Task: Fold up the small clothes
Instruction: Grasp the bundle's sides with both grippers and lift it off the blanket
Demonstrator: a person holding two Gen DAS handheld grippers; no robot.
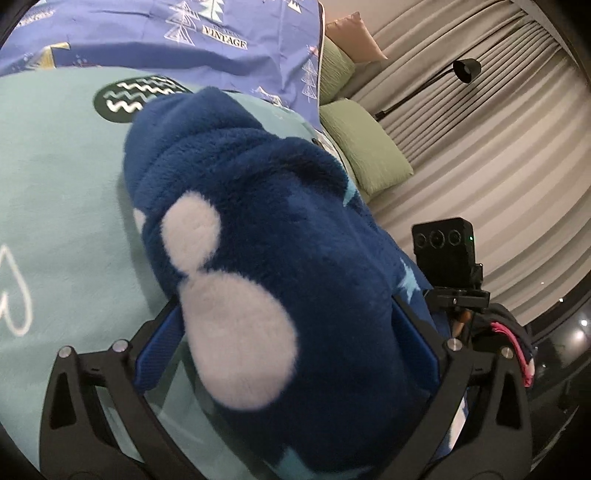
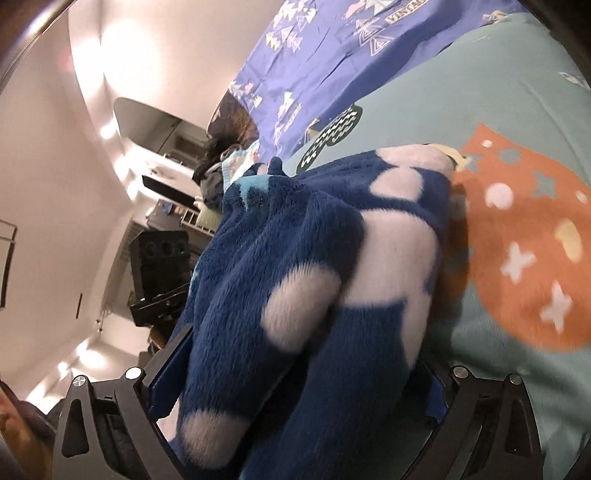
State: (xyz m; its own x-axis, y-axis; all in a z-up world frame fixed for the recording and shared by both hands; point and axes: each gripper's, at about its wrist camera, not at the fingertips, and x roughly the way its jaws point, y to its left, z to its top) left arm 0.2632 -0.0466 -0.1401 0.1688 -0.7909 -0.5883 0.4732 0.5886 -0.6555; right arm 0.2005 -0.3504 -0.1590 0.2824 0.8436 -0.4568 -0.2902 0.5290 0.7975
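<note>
**Q:** State of both tongs?

**A:** My left tongs point(image 1: 288, 347) are spread to full width. The blue fleece garment point(image 1: 258, 229) lies between the fingers, but the blue pads point(image 1: 155, 354) stand clear of it on both sides, so I read them as released. My right tongs point(image 2: 295, 402) are the same: wide apart, with fleece draped through the gap and no visible clamping.

**Q:** Where is the garment?

**A:** Bunched on the teal blanket point(image 1: 55, 184) of the bed, running from the tongs toward 12 o'clock in the left wrist view. In the right wrist view an orange print point(image 2: 524, 240) lies at 3 o'clock, beside the garment. The purple sheet point(image 1: 147, 33) lies beyond, at 12 o'clock.

**Q:** How should the step be done well?

**A:** My judgement: the fleece is thick and springy. Back both tongs out level, without dragging the pile. Check that the fold edges align. Regrip at a single-layer edge, not the bulk.
</note>
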